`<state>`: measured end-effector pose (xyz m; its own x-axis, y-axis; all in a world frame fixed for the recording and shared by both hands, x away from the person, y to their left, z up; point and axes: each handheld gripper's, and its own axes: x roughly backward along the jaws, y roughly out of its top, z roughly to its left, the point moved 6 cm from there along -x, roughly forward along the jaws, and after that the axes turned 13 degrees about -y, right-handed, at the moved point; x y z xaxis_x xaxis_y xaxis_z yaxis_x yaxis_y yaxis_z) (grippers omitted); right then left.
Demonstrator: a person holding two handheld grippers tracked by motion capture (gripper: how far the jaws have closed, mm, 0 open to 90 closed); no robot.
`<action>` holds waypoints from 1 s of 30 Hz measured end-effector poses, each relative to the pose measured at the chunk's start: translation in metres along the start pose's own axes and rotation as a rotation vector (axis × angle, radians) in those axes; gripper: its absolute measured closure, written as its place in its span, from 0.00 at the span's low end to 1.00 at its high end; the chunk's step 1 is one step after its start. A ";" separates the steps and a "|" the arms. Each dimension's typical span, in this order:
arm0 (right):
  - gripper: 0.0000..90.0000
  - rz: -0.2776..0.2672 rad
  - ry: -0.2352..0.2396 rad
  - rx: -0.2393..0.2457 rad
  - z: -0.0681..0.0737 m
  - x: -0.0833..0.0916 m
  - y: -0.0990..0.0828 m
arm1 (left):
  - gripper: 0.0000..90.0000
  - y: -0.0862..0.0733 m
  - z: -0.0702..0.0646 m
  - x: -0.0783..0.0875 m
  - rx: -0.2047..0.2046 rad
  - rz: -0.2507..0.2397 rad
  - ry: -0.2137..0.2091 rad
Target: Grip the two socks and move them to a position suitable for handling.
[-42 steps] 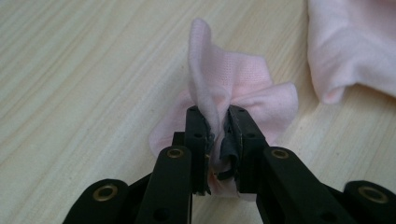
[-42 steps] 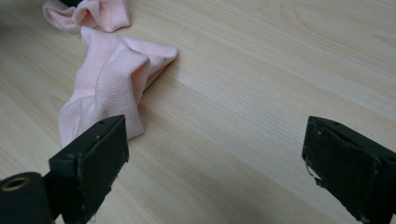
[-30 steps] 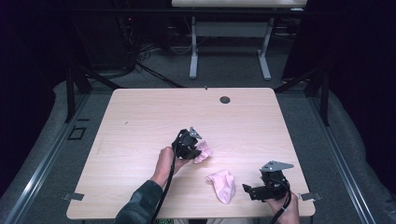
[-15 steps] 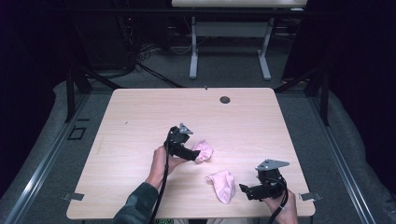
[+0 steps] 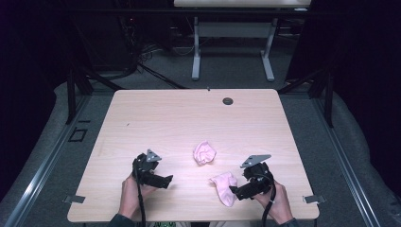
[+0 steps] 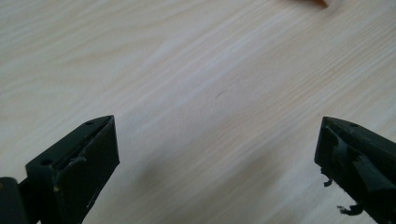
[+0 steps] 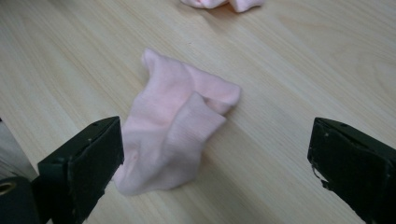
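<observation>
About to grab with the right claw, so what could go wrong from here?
The folded pink sock lies nearer one jaw of the open right claw, so closing may only pinch its top layer. The crumpled sock sits close behind and could get dragged. The left claw, just opened, holds nothing.

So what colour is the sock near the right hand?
Pale pink sock, clearest in the right gripper view.

Two pale pink socks (image 5: 223,187) (image 5: 205,152); light wood-grain table (image 5: 179,118)
</observation>
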<state>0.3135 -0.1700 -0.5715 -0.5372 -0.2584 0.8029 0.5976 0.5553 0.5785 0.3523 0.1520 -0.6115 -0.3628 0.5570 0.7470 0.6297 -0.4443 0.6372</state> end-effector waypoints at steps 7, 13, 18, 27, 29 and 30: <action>0.15 0.083 0.045 0.100 0.022 -0.034 0.015 | 0.00 -0.026 0.005 0.006 0.047 -0.041 0.037; 0.40 0.144 0.013 0.124 0.027 -0.054 0.011 | 0.00 -0.033 0.005 0.005 0.045 -0.048 0.041; 0.83 0.114 0.010 0.081 0.024 -0.050 0.011 | 0.00 -0.035 0.003 0.004 0.042 -0.067 0.046; 0.84 0.033 0.061 0.052 0.053 -0.027 0.039 | 0.00 -0.034 0.001 0.006 0.033 -0.078 0.053; 0.84 0.043 0.081 0.055 0.065 -0.032 0.044 | 0.00 -0.033 0.000 0.008 0.029 -0.082 0.055; 0.83 0.060 0.089 0.065 0.070 -0.037 0.044 | 0.00 -0.033 -0.001 0.009 0.025 -0.085 0.056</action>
<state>0.3184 -0.0804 -0.5860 -0.4446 -0.2907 0.8473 0.5861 0.6209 0.5206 0.3279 0.1711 -0.6258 -0.4531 0.5511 0.7007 0.6122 -0.3790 0.6940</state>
